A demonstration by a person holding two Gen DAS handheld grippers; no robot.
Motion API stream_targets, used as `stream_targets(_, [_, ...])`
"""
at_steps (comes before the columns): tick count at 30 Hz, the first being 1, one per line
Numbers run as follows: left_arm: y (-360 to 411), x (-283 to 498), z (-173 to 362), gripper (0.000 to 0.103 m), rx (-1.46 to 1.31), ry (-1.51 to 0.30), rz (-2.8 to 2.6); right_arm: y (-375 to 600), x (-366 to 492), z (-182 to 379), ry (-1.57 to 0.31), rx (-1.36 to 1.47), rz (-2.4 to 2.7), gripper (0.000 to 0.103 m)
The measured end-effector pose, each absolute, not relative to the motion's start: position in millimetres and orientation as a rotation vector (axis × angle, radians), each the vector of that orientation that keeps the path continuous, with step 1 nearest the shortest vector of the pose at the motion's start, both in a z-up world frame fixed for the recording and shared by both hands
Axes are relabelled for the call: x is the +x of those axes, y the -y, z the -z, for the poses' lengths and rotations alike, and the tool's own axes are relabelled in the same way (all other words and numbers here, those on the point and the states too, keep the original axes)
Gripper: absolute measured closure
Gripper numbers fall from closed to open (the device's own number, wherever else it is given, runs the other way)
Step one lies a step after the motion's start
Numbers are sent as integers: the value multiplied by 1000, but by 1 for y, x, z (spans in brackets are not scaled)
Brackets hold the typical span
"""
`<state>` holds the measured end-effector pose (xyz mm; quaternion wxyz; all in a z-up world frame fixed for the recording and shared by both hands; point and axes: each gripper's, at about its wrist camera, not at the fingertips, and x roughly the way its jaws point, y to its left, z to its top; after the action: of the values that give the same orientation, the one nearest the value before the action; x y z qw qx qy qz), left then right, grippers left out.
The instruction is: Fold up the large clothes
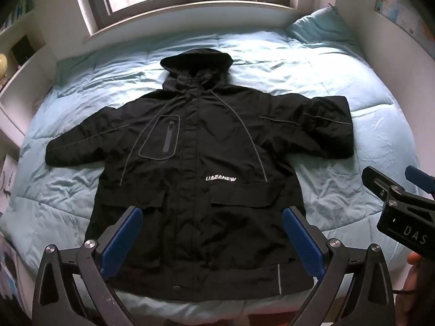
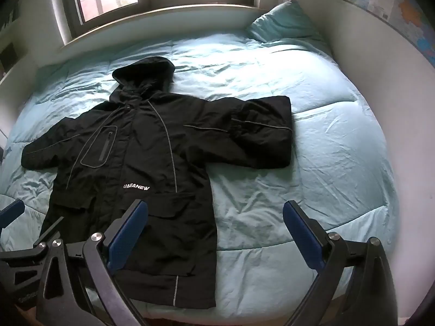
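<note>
A black hooded jacket lies spread flat, front up, on a light blue bed, sleeves out to both sides and hood toward the window. It also shows in the right wrist view. My left gripper is open and empty, held above the jacket's lower hem. My right gripper is open and empty, above the bed just right of the jacket's lower right edge. The right gripper's body shows at the right edge of the left wrist view.
The light blue duvet covers the whole bed. A blue pillow lies at the far right corner. A window with a sill runs behind the bed. White walls close in on the right, with a map. Shelves stand at the left.
</note>
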<state>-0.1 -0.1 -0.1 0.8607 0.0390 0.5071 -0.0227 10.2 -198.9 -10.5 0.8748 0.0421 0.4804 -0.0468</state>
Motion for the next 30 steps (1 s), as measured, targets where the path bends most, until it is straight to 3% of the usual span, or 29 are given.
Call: stream_targets(30, [-9,20,10,1,75,-1067,33,193,28,15,-1013,94,93,3])
